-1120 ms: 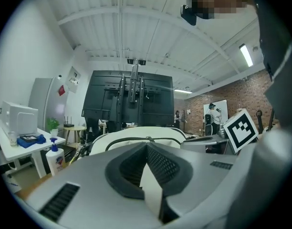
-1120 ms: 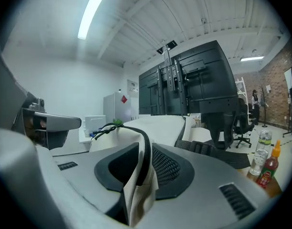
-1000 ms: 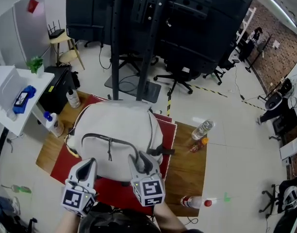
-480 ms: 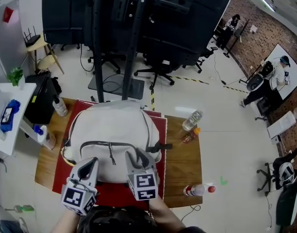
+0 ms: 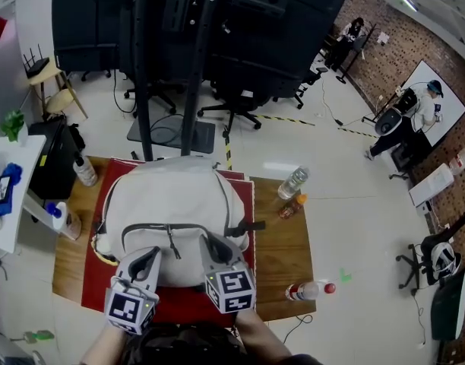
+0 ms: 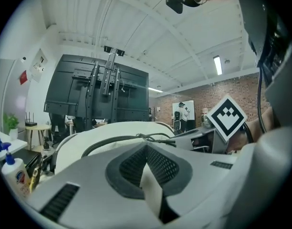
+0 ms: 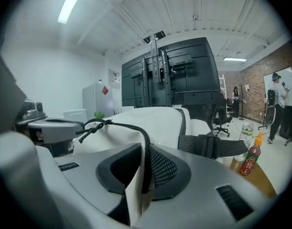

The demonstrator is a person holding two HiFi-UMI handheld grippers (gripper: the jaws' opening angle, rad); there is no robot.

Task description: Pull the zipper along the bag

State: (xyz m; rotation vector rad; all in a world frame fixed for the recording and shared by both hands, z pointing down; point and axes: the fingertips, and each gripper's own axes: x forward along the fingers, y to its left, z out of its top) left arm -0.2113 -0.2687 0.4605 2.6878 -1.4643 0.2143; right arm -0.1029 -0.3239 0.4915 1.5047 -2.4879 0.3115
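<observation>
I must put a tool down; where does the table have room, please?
Bare wood right of the red mat, between sauce bottle and lying bottle. The narrower left strip holds a clear bottle and a blue-capped bottle; the backpack crowds the mat.

From the head view, the bag's (image 5: pixel 172 200) near edge is hidden beneath the left hand-held gripper (image 5: pixel 147 258) and right hand-held gripper (image 5: pixel 217 245). The zipper (image 7: pixel 146 161) vanishes between the right one's jaws, which have just been closing on it. Right of it, a bottle's (image 7: pixel 250 159) label is too small to read.
</observation>
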